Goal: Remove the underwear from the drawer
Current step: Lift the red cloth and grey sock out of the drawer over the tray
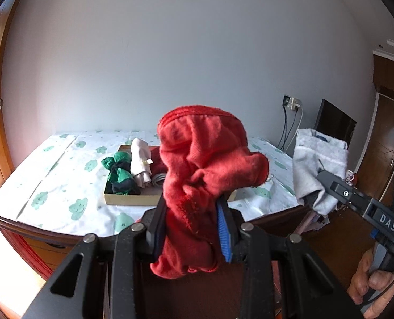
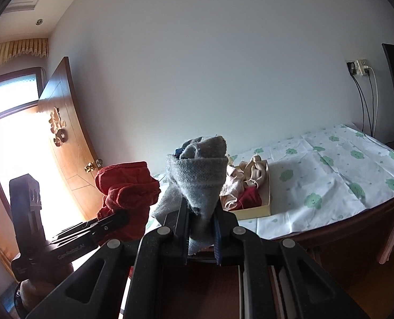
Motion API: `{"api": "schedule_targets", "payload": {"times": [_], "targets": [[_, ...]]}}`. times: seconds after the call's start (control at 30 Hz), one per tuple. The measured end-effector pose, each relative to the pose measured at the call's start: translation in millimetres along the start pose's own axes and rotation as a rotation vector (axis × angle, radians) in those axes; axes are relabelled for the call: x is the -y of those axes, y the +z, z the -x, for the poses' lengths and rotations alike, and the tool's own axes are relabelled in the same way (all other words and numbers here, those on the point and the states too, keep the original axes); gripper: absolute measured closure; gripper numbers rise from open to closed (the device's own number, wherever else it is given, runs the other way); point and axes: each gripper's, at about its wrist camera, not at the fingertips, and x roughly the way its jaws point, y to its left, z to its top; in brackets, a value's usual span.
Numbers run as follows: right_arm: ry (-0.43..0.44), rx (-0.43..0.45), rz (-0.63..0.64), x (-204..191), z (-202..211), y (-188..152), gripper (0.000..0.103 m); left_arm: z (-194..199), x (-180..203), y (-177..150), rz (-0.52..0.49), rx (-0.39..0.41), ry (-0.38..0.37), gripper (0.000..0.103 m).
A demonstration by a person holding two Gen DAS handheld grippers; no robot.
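My left gripper point(image 1: 193, 223) is shut on a bunched red pair of underwear point(image 1: 205, 156), held up in the air in front of the table. The same red underwear point(image 2: 125, 186) and the left gripper point(image 2: 122, 218) show at the left of the right wrist view. My right gripper point(image 2: 202, 226) is shut on a folded grey garment point(image 2: 199, 175); in the left wrist view that grey garment point(image 1: 316, 164) hangs from the right gripper point(image 1: 320, 175) at the right. The drawer is not in view.
A shallow cardboard tray point(image 1: 133, 199) on the flower-print tablecloth point(image 1: 64, 175) holds green-black, pale pink and red rolled garments. The tray point(image 2: 252, 212) shows beige and red clothes in the right wrist view. A wooden door point(image 2: 69, 138) stands left, wall cables point(image 2: 367, 106) right.
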Motion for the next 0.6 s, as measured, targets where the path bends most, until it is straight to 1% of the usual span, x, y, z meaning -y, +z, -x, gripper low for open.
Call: {"api": "schedule_targets", "payload": {"times": [0.13,0.3,0.47,0.6], "targets": [[-0.006,-0.001,-0.008,3,-10,4,0.087,-11,2,6,-0.014,0.004,0.018,0.071],[-0.021,0.001,-0.01,7,-22,8,0.087,-26,1,12,-0.027,0.01,0.069,0.071],[-0.039,-0.001,-0.002,11,-36,10,0.087,-46,-3,16,-0.023,-0.006,0.081,0.071],[-0.054,0.001,0.012,13,-49,14,0.087,-64,-8,20,-0.005,-0.016,0.077,0.071]]}}
